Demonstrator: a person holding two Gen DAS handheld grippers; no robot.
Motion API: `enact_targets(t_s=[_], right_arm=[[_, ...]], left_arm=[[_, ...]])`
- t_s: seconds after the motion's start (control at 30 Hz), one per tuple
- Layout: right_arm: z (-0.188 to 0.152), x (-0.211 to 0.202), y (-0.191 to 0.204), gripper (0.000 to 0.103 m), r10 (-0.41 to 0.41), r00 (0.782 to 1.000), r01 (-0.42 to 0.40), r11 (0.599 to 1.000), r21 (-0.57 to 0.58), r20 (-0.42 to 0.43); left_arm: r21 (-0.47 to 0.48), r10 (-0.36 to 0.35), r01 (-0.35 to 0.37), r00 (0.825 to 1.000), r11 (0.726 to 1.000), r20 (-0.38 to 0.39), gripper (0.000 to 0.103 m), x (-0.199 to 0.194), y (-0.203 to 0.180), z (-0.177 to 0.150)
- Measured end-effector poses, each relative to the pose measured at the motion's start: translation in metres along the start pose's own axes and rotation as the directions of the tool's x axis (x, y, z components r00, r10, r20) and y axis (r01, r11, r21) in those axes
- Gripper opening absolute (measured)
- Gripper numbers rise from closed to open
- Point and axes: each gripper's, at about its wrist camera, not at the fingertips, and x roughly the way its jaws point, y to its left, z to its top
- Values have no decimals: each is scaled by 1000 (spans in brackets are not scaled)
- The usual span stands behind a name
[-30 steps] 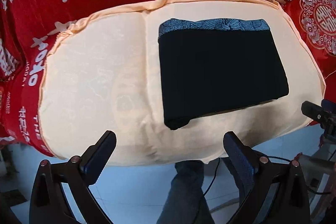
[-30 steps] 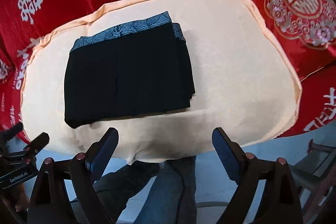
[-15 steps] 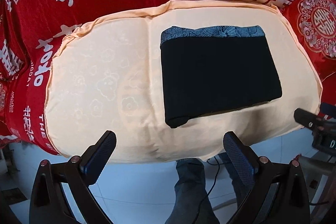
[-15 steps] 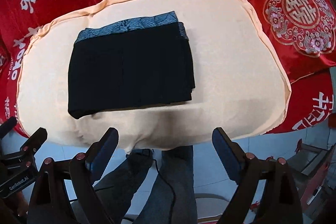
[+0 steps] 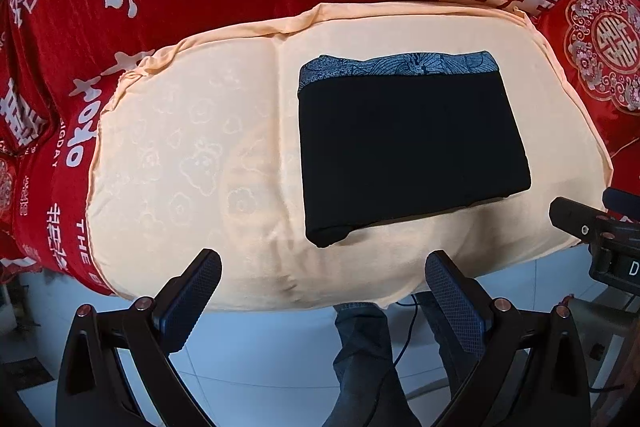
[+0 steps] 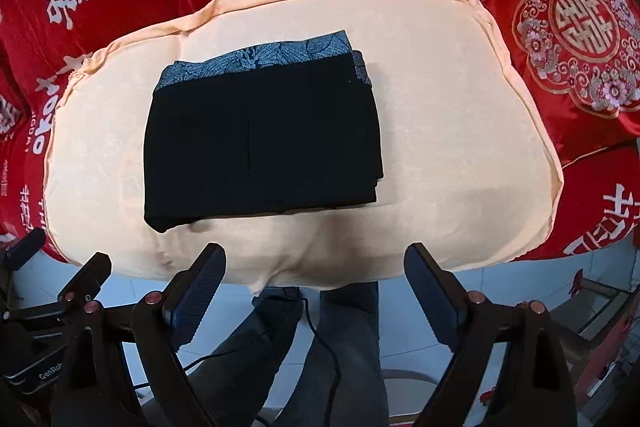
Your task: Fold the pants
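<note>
Left gripper (image 5: 322,281): fingers spread wide, holding nothing, hovering off near edge of cushion (image 5: 168,147).
Right gripper (image 6: 316,275): same, spread and empty.
Pants (image 6: 260,139): folded into tidy rectangle on cushion, patterned band at far edge, clear of both grippers.
Risk: low sweep over cushion could snag near fold, drag layers askew; soft cushion lets stack slump.

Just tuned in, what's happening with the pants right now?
Nobody is touching them. The black pants lie folded into a compact rectangle on the peach cloth, patterned grey waistband along the far edge. The left gripper and right gripper are both open and empty, held off the near edge of the cloth above the floor. The fold looks finished.
</note>
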Motion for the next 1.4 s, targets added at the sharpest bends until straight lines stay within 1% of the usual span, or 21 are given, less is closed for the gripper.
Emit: enact_targets(t_s=[0.27,0.9,1.03,1.27,1.4], right_arm=[[5,-5,5,93,-15,1000,15,999,-39,15],[11,-5,-1,93,-5,1000,6,1000,-28,9],[14,-4,-2,93,-6,1000,6,1000,-26,4],[15,-2,0,93,-5,1000,5,1000,-27,-1],[14,0,1,93,-4,1000,4,1000,-26,-3]], left_arm=[[-3,0,0,1000,1000,-7,102,0,-3,2],[8,4,-4,1000,1000,-12,102,0,-14,10],[14,15,-15,1000,1000,-8,102,0,-15,11],[7,6,-6,1000,1000,-18,102,2,-15,13],[22,7,-7,1000,1000,0,102,0,-16,13]])
